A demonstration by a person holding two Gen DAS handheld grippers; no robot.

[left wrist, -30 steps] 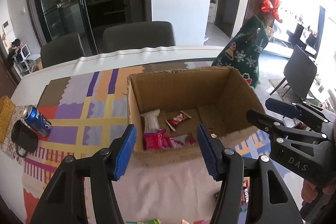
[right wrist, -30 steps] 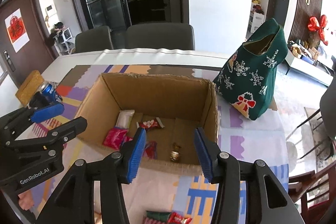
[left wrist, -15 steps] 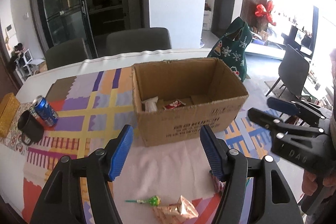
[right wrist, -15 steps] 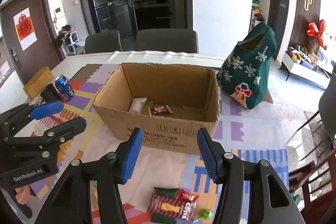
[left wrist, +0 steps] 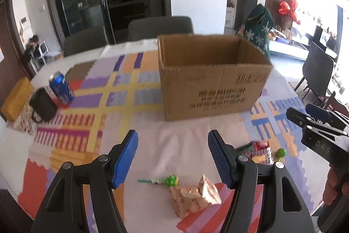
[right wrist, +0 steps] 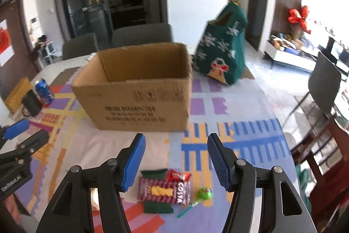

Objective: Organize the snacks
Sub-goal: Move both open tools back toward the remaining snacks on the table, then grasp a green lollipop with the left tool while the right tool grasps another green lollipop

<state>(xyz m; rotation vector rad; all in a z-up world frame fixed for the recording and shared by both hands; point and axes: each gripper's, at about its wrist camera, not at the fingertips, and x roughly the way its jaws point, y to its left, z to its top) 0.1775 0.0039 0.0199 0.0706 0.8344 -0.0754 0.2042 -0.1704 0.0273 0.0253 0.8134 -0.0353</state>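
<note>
Both hand-held grippers hold nothing: left hand-held gripper (left wrist: 172, 159) half open above a lollipop (left wrist: 169, 180) at lower centre; right hand-held gripper (right wrist: 175, 162) opening over a snack packet (right wrist: 165, 189) on the desk (right wrist: 250, 106)

We pull both grippers back from the cardboard box (left wrist: 213, 78); its inside, visible a second ago, is hidden now behind the near wall. Our left gripper (left wrist: 173, 158) now hangs over a green lollipop (left wrist: 165, 180) and tan packet (left wrist: 192, 195). Our right gripper (right wrist: 175, 161), jaws opening with nothing between them, hangs over a maroon snack pack (right wrist: 165, 189), with a lollipop (right wrist: 204, 194) at 3 o'clock of it.
</note>
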